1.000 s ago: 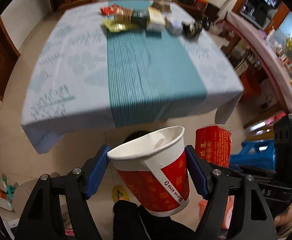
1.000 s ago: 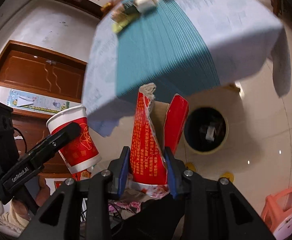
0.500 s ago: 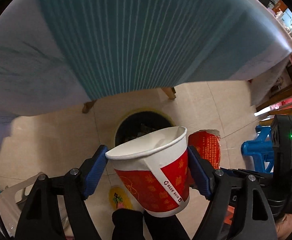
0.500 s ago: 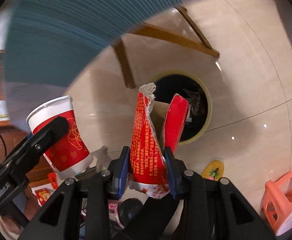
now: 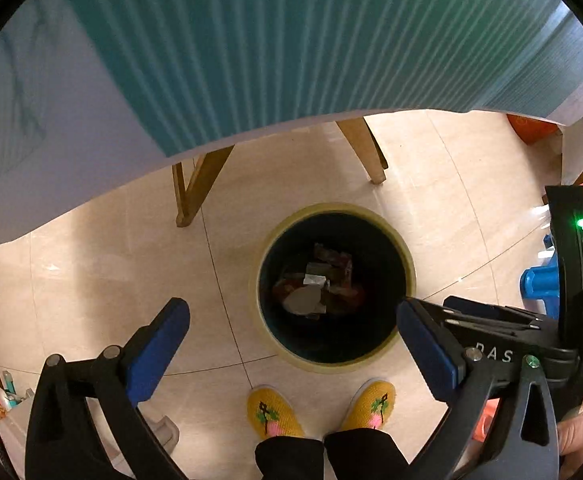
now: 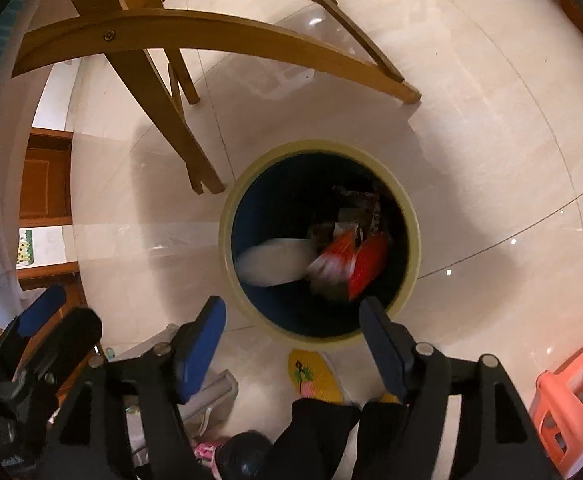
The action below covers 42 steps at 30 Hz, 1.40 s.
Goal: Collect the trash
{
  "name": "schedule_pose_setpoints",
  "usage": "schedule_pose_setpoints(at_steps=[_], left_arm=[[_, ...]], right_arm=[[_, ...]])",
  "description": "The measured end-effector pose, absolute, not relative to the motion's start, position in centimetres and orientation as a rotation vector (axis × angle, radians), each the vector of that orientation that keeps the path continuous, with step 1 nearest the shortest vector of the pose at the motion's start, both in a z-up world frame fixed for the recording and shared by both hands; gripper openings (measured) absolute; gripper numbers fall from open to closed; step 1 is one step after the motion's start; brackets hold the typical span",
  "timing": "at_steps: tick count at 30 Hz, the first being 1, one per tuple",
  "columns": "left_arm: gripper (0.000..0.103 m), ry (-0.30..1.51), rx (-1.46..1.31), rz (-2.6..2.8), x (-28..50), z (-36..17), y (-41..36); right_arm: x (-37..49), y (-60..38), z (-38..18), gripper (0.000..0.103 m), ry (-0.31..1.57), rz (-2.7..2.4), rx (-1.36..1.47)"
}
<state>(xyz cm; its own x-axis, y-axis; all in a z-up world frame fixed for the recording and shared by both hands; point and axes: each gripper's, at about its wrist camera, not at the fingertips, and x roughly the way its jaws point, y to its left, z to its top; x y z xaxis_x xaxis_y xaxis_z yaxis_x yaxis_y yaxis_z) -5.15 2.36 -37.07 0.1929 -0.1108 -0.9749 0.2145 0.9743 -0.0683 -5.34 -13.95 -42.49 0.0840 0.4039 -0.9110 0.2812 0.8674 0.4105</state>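
Right wrist view, blurred cup and red carton inside bin, both tools just opened wide, empty.

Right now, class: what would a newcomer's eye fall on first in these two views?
The round bin on the floor, with a white paper cup and red carton blurred inside it. Around it, the left gripper and right gripper gape empty, above yellow slippers.

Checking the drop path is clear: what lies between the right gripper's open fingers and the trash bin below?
Nothing solid. In the right wrist view the right gripper is open above the trash bin; the paper cup and red carton are inside its rim.
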Motion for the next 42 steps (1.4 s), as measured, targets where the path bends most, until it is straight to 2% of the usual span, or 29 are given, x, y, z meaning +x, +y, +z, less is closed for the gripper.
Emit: schedule_pose_setpoints(at_steps=[13, 19, 33, 42], left_arm=[[0.102, 1.321, 0.055, -0.241, -5.9, -32.0, 3.3], [0.102, 1.281, 0.04, -0.245, -6.9, -26.6, 3.4], [0.102, 1.122, 0.062, -0.266, -10.0, -9.0, 4.0], [0.102, 0.98, 0.053, -0.226, -11.8, 2.5, 4.7]], right_arm=[[-5.9, -13.9, -39.2, 0.07, 1.478, 0.081, 0.526], [-6.7, -14.3, -35.5, 0.07, 1.452, 0.077, 0.527], [-9.4, -14.5, -19.4, 0.07, 1.34, 0.189, 0.365], [-11.4, -16.3, -8.0, 0.07, 1.164, 0.278, 0.272]])
